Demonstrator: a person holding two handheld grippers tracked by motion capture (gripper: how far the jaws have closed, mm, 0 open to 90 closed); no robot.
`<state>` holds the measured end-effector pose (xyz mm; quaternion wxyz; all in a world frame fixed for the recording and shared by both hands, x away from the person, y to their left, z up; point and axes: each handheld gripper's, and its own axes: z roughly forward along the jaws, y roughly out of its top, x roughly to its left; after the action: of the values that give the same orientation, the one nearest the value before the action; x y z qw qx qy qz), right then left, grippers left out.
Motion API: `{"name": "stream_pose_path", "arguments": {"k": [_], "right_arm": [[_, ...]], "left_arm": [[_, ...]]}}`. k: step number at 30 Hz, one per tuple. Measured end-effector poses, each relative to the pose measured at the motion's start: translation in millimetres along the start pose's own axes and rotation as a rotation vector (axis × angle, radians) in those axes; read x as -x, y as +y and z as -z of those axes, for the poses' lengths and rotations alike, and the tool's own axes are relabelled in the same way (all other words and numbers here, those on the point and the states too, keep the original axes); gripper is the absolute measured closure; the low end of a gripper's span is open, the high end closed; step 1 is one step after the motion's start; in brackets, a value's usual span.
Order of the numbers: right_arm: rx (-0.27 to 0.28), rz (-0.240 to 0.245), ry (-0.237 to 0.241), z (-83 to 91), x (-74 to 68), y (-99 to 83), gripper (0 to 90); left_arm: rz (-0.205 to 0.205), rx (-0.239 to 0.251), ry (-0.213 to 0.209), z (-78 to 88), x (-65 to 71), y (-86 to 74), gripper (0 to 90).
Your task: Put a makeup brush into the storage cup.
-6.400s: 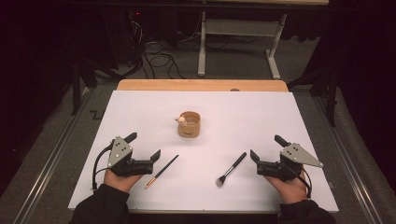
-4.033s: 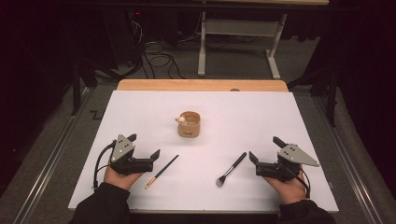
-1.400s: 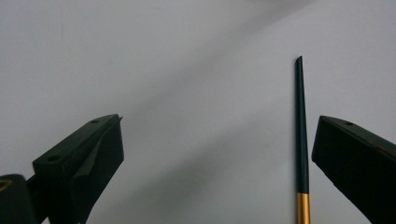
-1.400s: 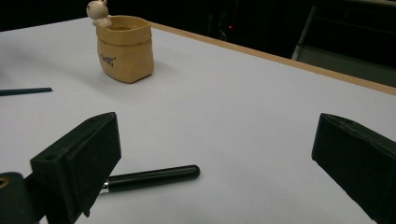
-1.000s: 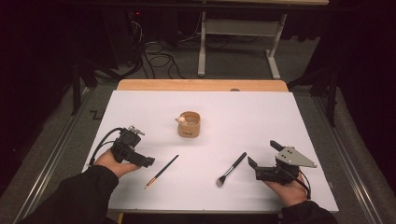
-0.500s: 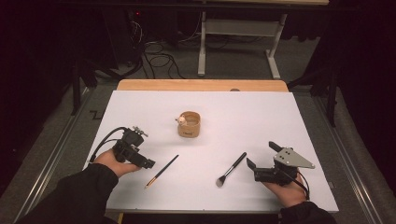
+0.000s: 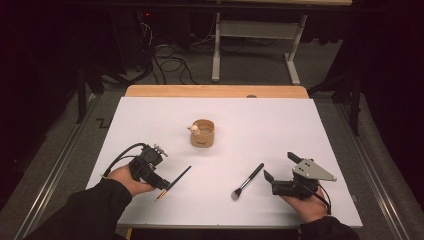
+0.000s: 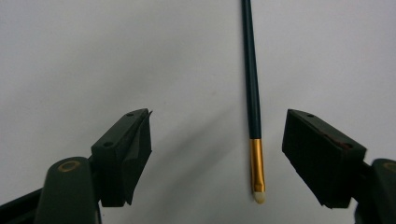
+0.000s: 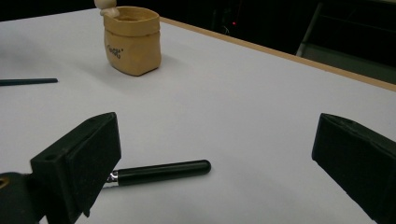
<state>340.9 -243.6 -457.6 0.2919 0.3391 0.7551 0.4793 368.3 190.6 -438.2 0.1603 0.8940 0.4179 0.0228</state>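
My left tongs [image 8: 219, 154] point down at the tabletop [image 7: 320, 135], straddling the thin paintbrush [image 8: 252, 98]. Their jaws have just been closing, but both pads are clear of it and nothing is gripped. The brush lies flat between them, well off centre and close to the right-hand pad [image 8: 317, 156] in the left gripper view. Its long axis runs straight away from me in that view, gold collar and pale tip nearest, dark handle stretching off, so it lies square across the closing line. I judge a straight squeeze will catch it just above the collar, though the nearer pad may nudge it sideways first.

In the high view the same paintbrush [image 7: 173, 183] lies slanted just beside my left hand [image 7: 127, 179]. My right tongs [image 7: 276, 181] rest spread wide and empty, near the thicker makeup brush [image 7: 248, 181], with the little cup [image 7: 202, 133] farther back.
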Motion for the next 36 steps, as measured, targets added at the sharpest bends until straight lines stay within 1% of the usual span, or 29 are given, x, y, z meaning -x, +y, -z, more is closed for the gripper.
{"name": "stream_pose_path", "arguments": {"k": [1, 2, 3, 4, 5, 6, 7, 8, 9, 10, 11, 12, 16, 17, 20, 21, 22, 23, 24, 27, 28, 30, 31, 32, 36], "right_arm": [[-0.001, -0.001, -0.001, 0.1, 0.0, 0.0, 1.9], [0.000, -0.001, 0.000, 0.0, -0.1, 0.0, 1.8], [0.000, -0.001, 0.000, 0.0, -0.1, 0.0, 1.8], [-0.004, 0.001, 0.000, 0.1, -0.5, 0.0, 1.8], [-0.004, 0.001, 0.000, 0.1, -0.7, 0.0, 1.9], [-0.005, -0.002, 0.001, 0.2, -1.1, -0.1, 1.8], [-0.005, -0.002, 0.001, 0.2, -1.1, -0.1, 1.8], [-0.004, 0.001, 0.002, 0.2, -1.6, 0.0, 1.8], [-0.004, 0.001, 0.002, 0.2, -1.6, 0.0, 1.8], [-0.004, -0.003, 0.003, 0.1, -2.0, -0.1, 1.9], [-0.005, -0.002, 0.005, 0.1, -2.1, -0.2, 1.8], [-0.006, 0.000, 0.005, -0.1, -2.1, -0.2, 1.8], [-0.003, -0.001, 0.005, -0.1, -2.1, -0.3, 1.8], [-0.005, -0.002, 0.005, 0.0, -2.1, -0.3, 1.8], [-0.006, -0.002, 0.006, 0.1, -2.4, -0.4, 1.8], [-0.006, 0.001, 0.004, 0.2, -2.4, -0.4, 1.8], [-0.006, 0.001, 0.004, 0.2, -2.4, -0.4, 1.8], [-0.006, 0.002, 0.005, 0.1, -2.4, -0.5, 1.8], [-0.006, 0.002, 0.004, 0.0, -2.6, -0.6, 1.8], [-0.007, 0.001, 0.004, 0.0, -2.8, -0.6, 1.8], [-0.007, 0.001, 0.004, 0.0, -3.0, -0.7, 1.8], [-0.008, 0.001, 0.004, 0.0, -3.1, -0.7, 1.8], [-0.008, -0.001, 0.002, -0.1, -3.3, -0.8, 1.8], [-0.009, 0.000, 0.001, -0.1, -3.3, -0.7, 1.8], [-0.008, 0.005, 0.001, -0.2, -3.1, -0.7, 1.8]], "left_arm": [[-0.001, -0.006, -0.003, -0.6, 0.7, 0.2, 28.7], [-0.003, -0.006, -0.007, -1.5, 1.9, 0.2, 31.9], [-0.005, -0.008, -0.007, -2.3, 3.2, 0.3, 31.9], [-0.006, -0.011, -0.007, -3.3, 4.3, 0.4, 34.8], [-0.001, -0.016, -0.018, -5.8, 5.9, 0.4, 36.2], [-0.001, -0.016, -0.018, -5.8, 5.9, 0.4, 37.1], [0.008, -0.015, -0.021, -7.3, 6.8, 0.3, 37.1], [0.021, -0.016, -0.036, -9.8, 7.8, 0.3, 38.9], [0.021, -0.016, -0.036, -9.8, 7.8, 0.3, 39.5], [0.032, -0.020, -0.044, -11.1, 8.3, 0.5, 39.5], [0.044, -0.029, -0.051, -12.1, 9.0, 0.7, 40.5], [0.045, -0.036, -0.050, -13.1, 9.9, 0.8, 43.0], [0.023, -0.053, -0.040, -16.2, 13.5, 0.9, 46.1], [0.015, -0.057, -0.033, -16.4, 14.1, 1.0, 48.3], [0.002, -0.060, -0.018, -16.9, 15.6, 0.9, 50.7], [0.001, -0.064, -0.018, -17.1, 15.8, 1.0, 53.4], [0.003, -0.065, -0.024, -17.7, 16.0, 0.8, 53.4], [-0.002, -0.067, -0.020, -18.0, 16.0, 0.9, 54.6], [0.002, -0.068, -0.017, -18.3, 16.4, 0.9, 58.0], [-0.002, -0.069, -0.009, -18.7, 16.5, 0.7, 61.2], [-0.005, -0.073, -0.011, -19.2, 16.7, 0.6, 64.4], [-0.006, -0.071, -0.011, -19.4, 17.0, 0.4, 65.6], [-0.014, -0.072, -0.006, -19.2, 17.3, 0.2, 68.0], [-0.014, -0.072, -0.006, -19.2, 17.3, 0.2, 69.1], [-0.019, -0.070, -0.006, -19.1, 17.8, -0.1, 71.9]]}}
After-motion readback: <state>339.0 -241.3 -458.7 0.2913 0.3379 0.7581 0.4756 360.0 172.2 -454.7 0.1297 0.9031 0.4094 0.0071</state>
